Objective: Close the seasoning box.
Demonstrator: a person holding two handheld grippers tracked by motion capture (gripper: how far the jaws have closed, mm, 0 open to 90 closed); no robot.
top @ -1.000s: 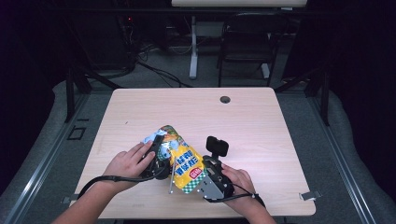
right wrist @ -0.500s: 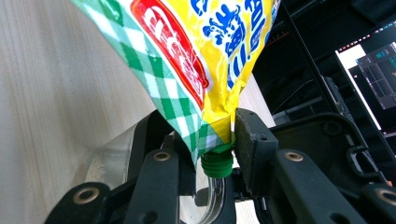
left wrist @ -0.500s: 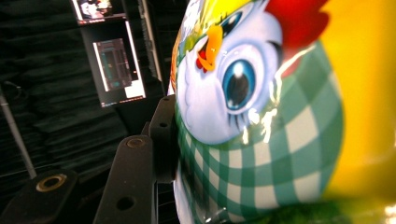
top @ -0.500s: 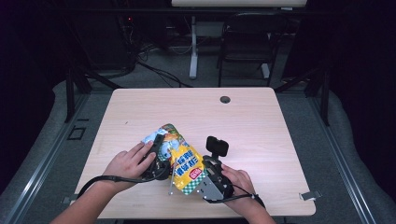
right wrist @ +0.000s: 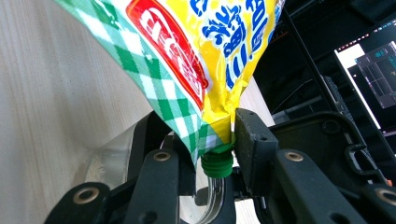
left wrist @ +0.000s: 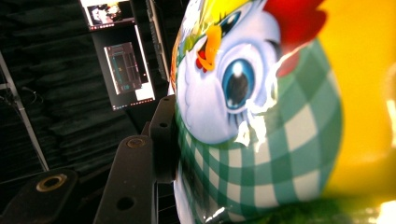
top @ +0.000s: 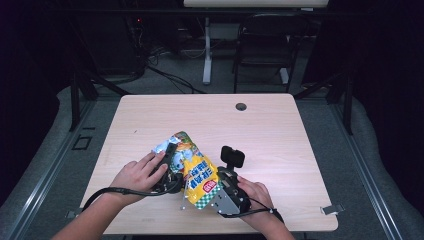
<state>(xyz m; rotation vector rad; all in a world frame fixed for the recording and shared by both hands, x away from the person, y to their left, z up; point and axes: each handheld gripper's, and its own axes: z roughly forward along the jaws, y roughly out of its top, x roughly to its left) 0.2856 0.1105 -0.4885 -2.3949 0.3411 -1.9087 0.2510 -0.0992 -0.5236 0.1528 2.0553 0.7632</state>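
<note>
Light wooden table [top: 280,130], with a glossy yellow and green-checked pouch [top: 196,172] held just below the frame's centre. Clamped at its left by the left gripper [top: 169,170]. Pinched at the small green screw spout [right wrist: 217,163] by the right gripper [right wrist: 205,154], low in the frame.

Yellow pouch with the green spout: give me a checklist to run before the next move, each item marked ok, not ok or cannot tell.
1. Right gripper closed at the green spout, where the yellow pouch narrows: ok; the fingers flank its corner.
2. Left gripper steadying the pouch body: ok; one finger lies against the chicken print.
3. Spout uncapped: cannot tell.
4. Clear container under the spout: cannot tell; it sits behind the fingers.
5. Pouch sealed, no spill on the table: ok as far as visible.
6. Both hands, left hand and right hand, gripping firmly: ok.
</note>
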